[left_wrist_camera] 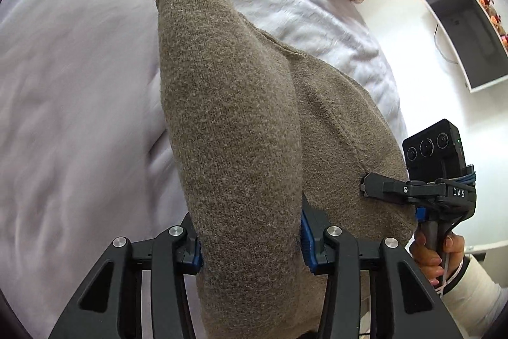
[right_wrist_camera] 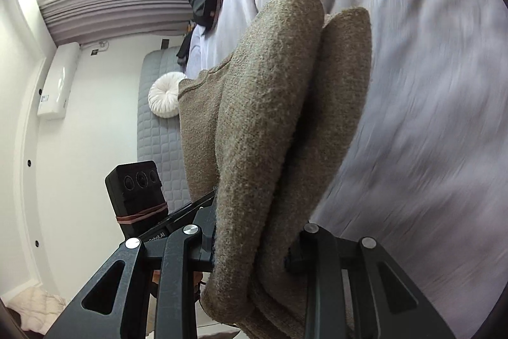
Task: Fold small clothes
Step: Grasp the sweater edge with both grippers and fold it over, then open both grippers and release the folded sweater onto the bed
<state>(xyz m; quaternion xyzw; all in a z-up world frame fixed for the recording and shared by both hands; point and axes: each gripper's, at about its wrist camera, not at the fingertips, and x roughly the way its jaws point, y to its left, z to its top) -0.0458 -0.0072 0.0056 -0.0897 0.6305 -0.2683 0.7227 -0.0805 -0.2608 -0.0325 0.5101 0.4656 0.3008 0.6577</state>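
both grippers [left_wrist_camera: 250, 243] [right_wrist_camera: 250, 250] on sweater [left_wrist_camera: 228, 116] edge

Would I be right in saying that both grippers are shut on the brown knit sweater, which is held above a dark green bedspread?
Not quite: the bedspread is pale lavender-white, not dark green, as both wrist views show. The rest holds: the left gripper and the right gripper are each shut on the brown knit sweater, held above the bed.
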